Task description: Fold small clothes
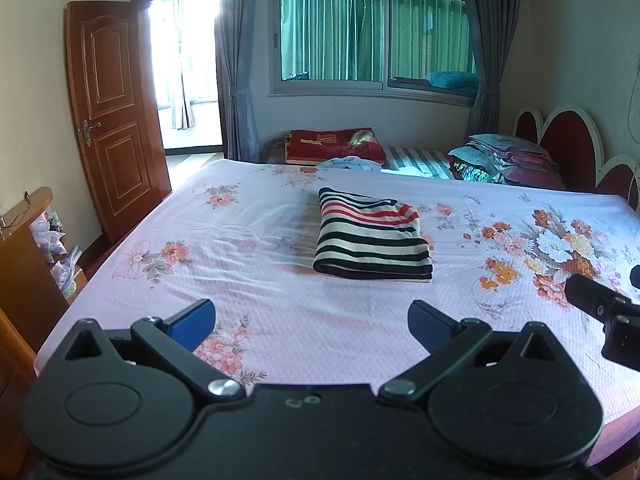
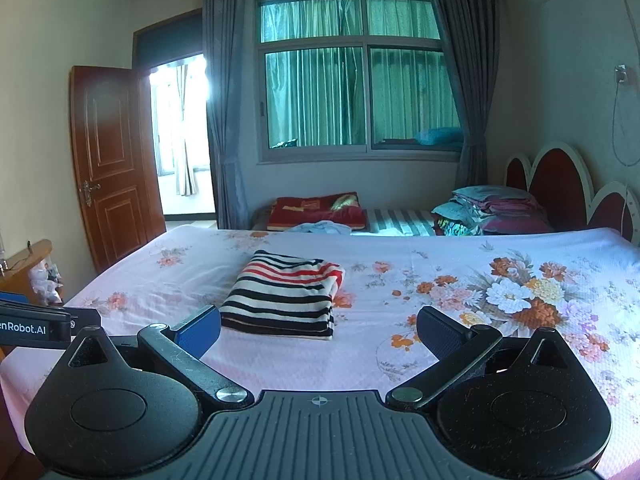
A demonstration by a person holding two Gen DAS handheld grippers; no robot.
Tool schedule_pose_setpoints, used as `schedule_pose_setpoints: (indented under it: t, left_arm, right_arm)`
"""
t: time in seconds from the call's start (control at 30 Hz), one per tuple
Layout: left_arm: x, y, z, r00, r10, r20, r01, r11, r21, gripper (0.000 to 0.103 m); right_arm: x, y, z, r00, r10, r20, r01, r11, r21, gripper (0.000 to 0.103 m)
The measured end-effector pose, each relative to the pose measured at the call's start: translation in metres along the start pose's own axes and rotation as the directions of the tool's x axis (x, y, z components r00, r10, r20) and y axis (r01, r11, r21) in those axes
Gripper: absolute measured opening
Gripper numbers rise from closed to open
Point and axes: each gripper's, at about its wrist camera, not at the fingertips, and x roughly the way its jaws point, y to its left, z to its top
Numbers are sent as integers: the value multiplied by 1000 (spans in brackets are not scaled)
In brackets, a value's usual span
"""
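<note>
The left claw [image 1: 312,320] is seen spread wide, nothing between its blue-padded fingers, held low over the near edge of the bed. The right claw [image 2: 320,330] is likewise spread and empty, also above the near edge; part of it shows at the right margin of the left wrist view, so the two claws are side by side and apart.

Ahead of both claws, a folded knit garment striped in black, cream and red [image 1: 372,236] is seen lying flat on the pink bedsheet printed with orange and white flowers [image 1: 520,248], near the middle of the bed and well clear of every edge. It is touched by neither claw. From the left claw it lies forward and slightly to the right; from the right claw it lies forward and slightly to the left, its near folded edge appearing just past the left finger [image 2: 198,334] in that view. The garment is thus set roughly between the two claws, and neither can be judged clearly nearer. Its long axis appears to run away from the claws toward the far edge, with the stripes crossing it from side to side.

The garment is judged to be already folded into a compact rectangle, so this piece looks finished or nearly so. Beyond the far edge, a loose light blue cloth [image 1: 352,164] is seen bunched; it may be taken up next, though that cannot be told.
</note>
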Motion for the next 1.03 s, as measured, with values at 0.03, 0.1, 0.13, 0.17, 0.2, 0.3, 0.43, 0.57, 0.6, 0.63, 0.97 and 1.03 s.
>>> schedule_pose_setpoints:
  t: [0.03,0.1,0.13,0.17,0.2,0.3,0.43,0.57,0.6,0.63,0.97,1.03]
  left_arm:
    - [0,0,0,1000,-3,-2,3,1000,-1,102]
    - [2,1,1,1000,-2,-3,2,1000,1,102]
    - [2,1,1,1000,-3,-3,3,1000,1,102]
    - [2,2,1,1000,-3,-3,3,1000,0,102]
    - [2,1,1,1000,-3,-4,3,1000,-1,102]
    - [2,1,1,1000,1,-2,-1,1000,2,102]
    - [5,3,1,1000,1,-3,-1,1000,3,102]
    - [7,5,2,1000,1,-4,-1,1000,3,102]
    - [7,5,2,1000,0,-5,0,1000,2,102]
    - [8,6,2,1000,0,-6,0,1000,3,102]
    - [18,5,2,999,8,45,-10,999,45,100]
    - [24,4,5,999,22,37,-24,998,52,101]
  right_arm:
    - [0,0,0,1000,-1,-1,1,1000,0,103]
    - [0,1,0,1000,0,0,0,1000,0,103]
    - [1,1,0,1000,0,0,0,1000,-1,103]
    - [1,2,0,1000,0,0,0,1000,-1,103]
    - [1,2,0,1000,2,1,-2,1000,-1,103]
    - [3,3,0,1000,6,0,-6,1000,-2,103]
    - [6,4,-1,1000,11,-3,-11,1000,-3,103]
    - [9,4,0,1000,15,-7,-15,1000,-1,103]
    - [10,4,0,1000,17,-6,-17,1000,-1,103]
    - [11,4,0,1000,17,-6,-17,1000,-3,103]
    - [20,1,-2,1000,14,-18,-14,1000,4,103]
    - [22,-1,-3,1000,4,-26,-4,1000,7,103]
